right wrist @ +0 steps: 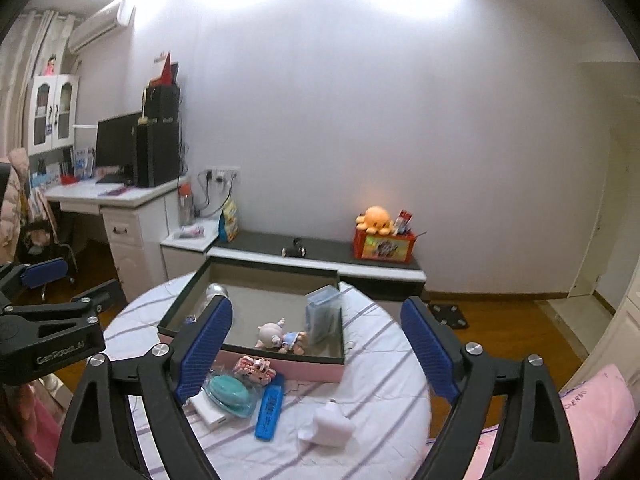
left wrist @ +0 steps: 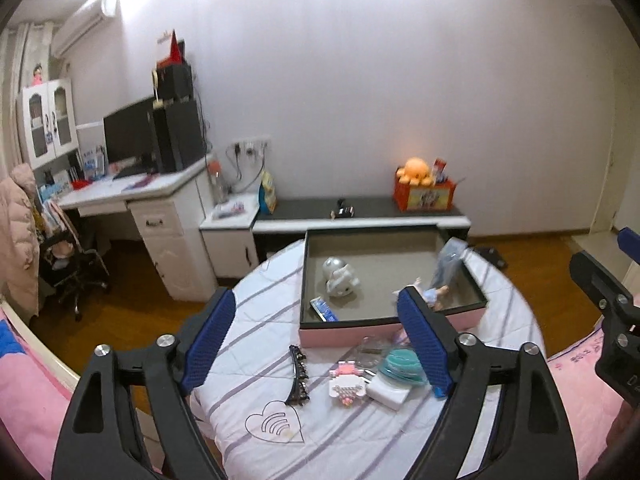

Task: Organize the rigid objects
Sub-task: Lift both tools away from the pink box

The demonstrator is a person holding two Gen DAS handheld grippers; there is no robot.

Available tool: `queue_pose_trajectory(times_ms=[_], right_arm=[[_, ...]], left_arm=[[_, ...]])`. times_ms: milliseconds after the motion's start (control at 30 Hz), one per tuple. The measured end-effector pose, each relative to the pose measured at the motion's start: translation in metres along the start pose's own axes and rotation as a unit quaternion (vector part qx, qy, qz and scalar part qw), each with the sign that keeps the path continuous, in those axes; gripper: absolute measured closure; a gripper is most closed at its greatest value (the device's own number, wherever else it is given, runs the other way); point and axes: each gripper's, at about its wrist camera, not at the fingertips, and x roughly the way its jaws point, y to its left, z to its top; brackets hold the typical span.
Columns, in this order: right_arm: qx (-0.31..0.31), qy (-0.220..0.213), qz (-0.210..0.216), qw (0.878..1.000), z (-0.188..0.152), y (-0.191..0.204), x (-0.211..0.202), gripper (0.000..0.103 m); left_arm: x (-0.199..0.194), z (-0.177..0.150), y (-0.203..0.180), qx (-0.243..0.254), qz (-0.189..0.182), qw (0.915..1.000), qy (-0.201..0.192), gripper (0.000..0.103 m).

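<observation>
Both the left gripper (left wrist: 316, 344) and the right gripper (right wrist: 320, 354) hang spread and empty above the round table (right wrist: 376, 364), where the pink tray (left wrist: 362, 338) holds a white robot toy (left wrist: 340, 276) and doll (right wrist: 280, 338), with a hair clip (left wrist: 298, 374), blue case (right wrist: 270, 412) and teal case (right wrist: 230, 394) lying loose before it.

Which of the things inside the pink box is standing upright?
The clear blue packet by the right wall of the box. The doll beside it and the white toy lie flat.
</observation>
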Motion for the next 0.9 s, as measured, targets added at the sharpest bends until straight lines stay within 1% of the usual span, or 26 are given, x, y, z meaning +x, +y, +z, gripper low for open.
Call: queue_pose_trajectory(times_ms=[33,100,133,200,267,400,600,700,900], right_arm=[[0.002,-0.008,-0.005,1.0,0.0,-0.001,-0.01,0.012],[0.007,-0.022,-0.007,1.0,-0.001,-0.002,-0.026,0.012],[0.01,-0.028,-0.005,1.0,-0.002,-0.003,-0.035,0.012],[0.015,-0.037,-0.002,0.999,-0.004,-0.003,-0.047,0.012],[0.016,-0.043,-0.007,0.999,-0.005,-0.003,-0.056,0.012],[0.022,-0.05,-0.018,0.998,-0.012,-0.005,-0.071,0.012],[0.036,-0.061,-0.038,0.997,-0.018,-0.011,-0.085,0.012],[0.044,-0.06,-0.029,0.997,-0.023,-0.014,-0.088,0.012],[0.027,-0.064,-0.024,0.997,-0.023,-0.005,-0.09,0.012]], left_arm=[[-0.011,-0.001,-0.001,0.003,0.002,0.9999,-0.014,0.013],[-0.03,-0.004,-0.003,0.005,0.005,0.9991,-0.041,0.003],[-0.04,-0.006,-0.004,0.006,0.003,0.9985,-0.054,0.001],[-0.056,-0.009,-0.004,0.006,-0.005,0.9972,-0.074,0.0],[-0.068,-0.012,-0.003,0.006,-0.011,0.9964,-0.084,0.0],[-0.081,-0.017,-0.003,0.002,-0.009,0.9958,-0.091,0.0],[-0.088,-0.027,-0.005,0.0,0.0,0.9958,-0.091,0.0],[-0.087,-0.03,-0.008,0.007,0.004,0.9963,-0.086,0.0],[-0.088,-0.03,-0.01,0.009,0.005,0.9962,-0.086,0.0]])
